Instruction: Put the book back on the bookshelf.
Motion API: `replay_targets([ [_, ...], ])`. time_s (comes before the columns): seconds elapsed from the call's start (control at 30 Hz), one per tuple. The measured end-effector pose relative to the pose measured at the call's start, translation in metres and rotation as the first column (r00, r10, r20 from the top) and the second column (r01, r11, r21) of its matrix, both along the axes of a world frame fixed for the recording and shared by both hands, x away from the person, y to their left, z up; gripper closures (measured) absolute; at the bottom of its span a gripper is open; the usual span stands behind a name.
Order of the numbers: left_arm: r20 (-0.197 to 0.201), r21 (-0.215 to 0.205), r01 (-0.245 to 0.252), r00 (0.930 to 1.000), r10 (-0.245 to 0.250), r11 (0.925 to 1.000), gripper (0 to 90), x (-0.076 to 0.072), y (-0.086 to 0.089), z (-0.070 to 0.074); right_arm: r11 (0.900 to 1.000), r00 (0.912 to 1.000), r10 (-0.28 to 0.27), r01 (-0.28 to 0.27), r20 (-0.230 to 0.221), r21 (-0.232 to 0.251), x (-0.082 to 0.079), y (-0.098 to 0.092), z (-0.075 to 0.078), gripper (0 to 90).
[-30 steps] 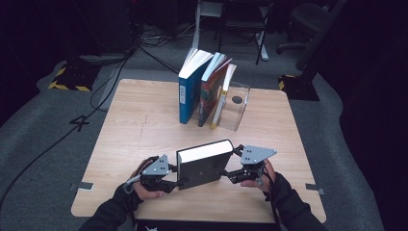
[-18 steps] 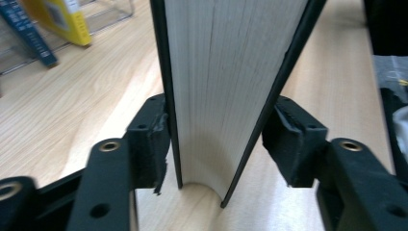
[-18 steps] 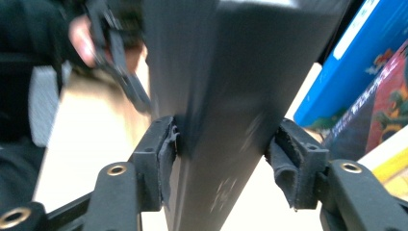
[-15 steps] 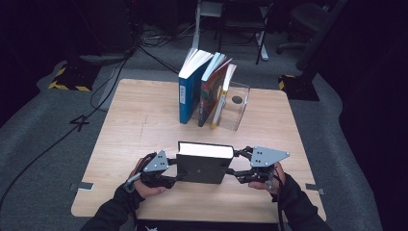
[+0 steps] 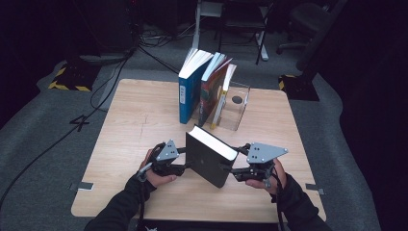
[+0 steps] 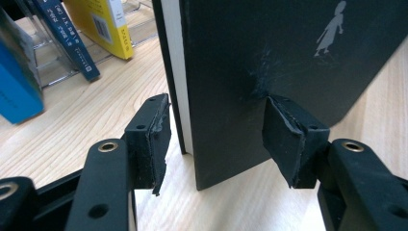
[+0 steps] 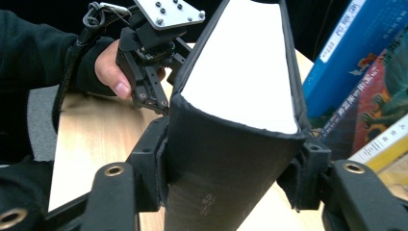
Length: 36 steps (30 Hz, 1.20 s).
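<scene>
A thick black book (image 5: 207, 159) stands on edge on the wooden table (image 5: 130, 125), pages up, set diagonally near the front. My right gripper (image 5: 231, 169) grips its near end: in the right gripper view both pads press the covers of the book (image 7: 231, 159) beside the spine, the jaws having just closed on it. My left gripper (image 5: 185, 166) straddles the far corner. In the left gripper view one pad (image 6: 284, 130) touches the cover of the book (image 6: 269, 57). The other pad (image 6: 155, 132) stands off the page edge, as the jaws have just opened.
At the back middle a blue book (image 5: 188, 94), a red-patterned book (image 5: 211, 91) and a thin yellow one (image 5: 222, 101) lean against a clear acrylic stand (image 5: 238, 108). Bare tabletop lies to the left and right of them. Cables and chair legs are on the floor beyond.
The black book has been tipped up onto its edge and swung diagonal, with its right end nearer me. The right gripper rose with it. The left gripper shifted sideways.
</scene>
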<state>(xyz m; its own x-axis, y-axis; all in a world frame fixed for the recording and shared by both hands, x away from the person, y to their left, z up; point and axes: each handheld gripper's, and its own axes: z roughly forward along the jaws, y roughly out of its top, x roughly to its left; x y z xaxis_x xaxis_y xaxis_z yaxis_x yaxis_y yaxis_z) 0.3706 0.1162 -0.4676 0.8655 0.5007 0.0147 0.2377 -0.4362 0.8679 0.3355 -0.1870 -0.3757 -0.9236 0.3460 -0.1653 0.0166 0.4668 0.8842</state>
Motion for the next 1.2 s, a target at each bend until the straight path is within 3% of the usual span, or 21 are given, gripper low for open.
replay_targets([
  [0.17, 0.000, -0.011, -0.014, 0.9999, 0.014, 0.9999, 44.8, 0.004, -0.005, -0.001, 0.999, 0.9986, -0.046, 0.045, -0.027, -0.022, -0.001, 0.006, 0.003, 39.5],
  [0.3, -0.009, -0.012, -0.003, 1.0000, 0.003, 0.9999, 45.3, 0.005, -0.007, -0.002, 0.995, 0.9925, -0.100, 0.097, -0.071, -0.037, 0.001, 0.015, 0.006, 38.4],
  [0.37, 0.003, 0.028, 0.010, 0.9999, -0.010, 0.9996, 42.6, 0.001, -0.011, -0.003, 0.992, 0.9883, -0.123, 0.120, -0.090, -0.041, 0.001, 0.021, 0.006, 39.0],
  [0.43, 0.006, 0.049, 0.010, 0.9999, -0.011, 0.9987, 37.8, -0.002, -0.014, -0.003, 0.986, 0.9850, -0.159, 0.155, -0.065, -0.068, 0.001, 0.027, 0.007, 39.8],
  [0.5, -0.010, 0.029, 0.003, 0.9999, -0.003, 0.9996, 37.1, -0.002, -0.011, -0.003, 0.981, 0.9805, -0.185, 0.179, -0.067, -0.079, 0.002, 0.033, 0.009, 40.8],
  [0.6, -0.012, 0.035, -0.010, 0.9999, 0.011, 0.9994, 35.6, -0.002, -0.008, -0.003, 0.974, 0.9756, -0.215, 0.211, -0.046, -0.083, 0.002, 0.036, 0.010, 42.2],
  [0.67, -0.023, 0.036, -0.031, 0.9992, 0.032, 0.9989, 35.0, -0.003, -0.002, -0.003, 0.966, 0.9692, -0.244, 0.241, -0.032, -0.092, 0.002, 0.039, 0.011, 43.6],
  [0.8, -0.046, 0.051, -0.058, 0.9971, 0.061, 0.9970, 32.0, -0.006, 0.011, -0.003, 0.961, 0.9622, -0.267, 0.262, -0.055, -0.086, 0.008, 0.038, 0.010, 45.7],
  [0.9, -0.077, 0.067, -0.086, 0.9928, 0.092, 0.9940, 31.1, -0.011, 0.024, -0.006, 0.962, 0.9587, -0.268, 0.262, -0.095, -0.070, 0.015, 0.032, 0.011, 46.6],
  [1.0, -0.083, 0.098, -0.112, 0.9893, 0.120, 0.9889, 30.6, -0.017, 0.037, -0.010, 0.964, 0.9576, -0.264, 0.258, -0.116, -0.060, 0.020, 0.027, 0.011, 48.2],
  [1.2, -0.110, 0.103, -0.147, 0.9813, 0.158, 0.9838, 30.2, -0.022, 0.058, -0.016, 0.970, 0.9598, -0.243, 0.237, -0.140, -0.061, 0.024, 0.023, 0.013, 50.1],
])
